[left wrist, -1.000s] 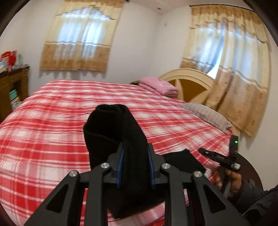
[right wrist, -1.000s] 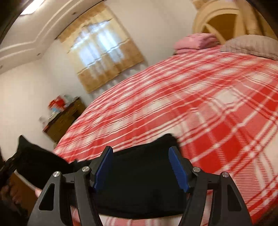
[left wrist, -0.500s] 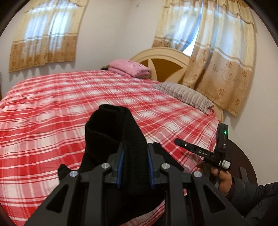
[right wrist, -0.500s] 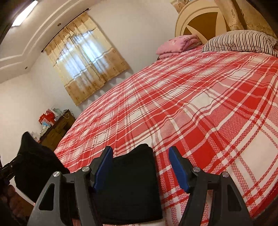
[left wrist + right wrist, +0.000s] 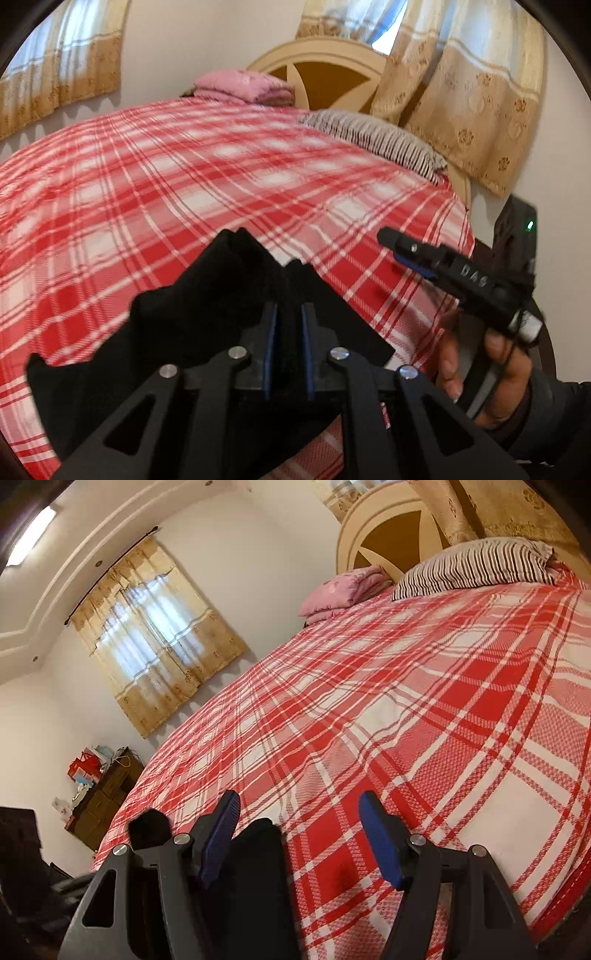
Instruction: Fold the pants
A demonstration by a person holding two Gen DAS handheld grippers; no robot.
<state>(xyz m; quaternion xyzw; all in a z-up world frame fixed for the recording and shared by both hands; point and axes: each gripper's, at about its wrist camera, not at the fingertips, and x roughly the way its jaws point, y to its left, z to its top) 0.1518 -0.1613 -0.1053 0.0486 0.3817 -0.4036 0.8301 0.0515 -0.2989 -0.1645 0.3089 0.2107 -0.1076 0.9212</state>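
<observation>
With the left tool (image 5: 288, 332) clamped on the pants (image 5: 207, 317) over the bed (image 5: 184, 177) and the right tool (image 5: 299, 834) apart, the bunched cloth could slip and crease the fold.

Pants on the bed's near edge
Pants (image 5: 207, 306) lie on the bed (image 5: 221, 177); pillow (image 5: 373, 140) and folded blanket (image 5: 243, 86) sit far behind, by the headboard (image 5: 317, 70).

Bed (image 5: 221, 177) w/ red-white plaid cover fills both views. Black pants (image 5: 207, 314) lie on near edge, around 6 o'clock in left wrist view, partly bunched. Striped pillow (image 5: 373, 140) at 1 o'clock by headboard, folded pink blanket (image 5: 243, 86) just beside it at 12.
</observation>
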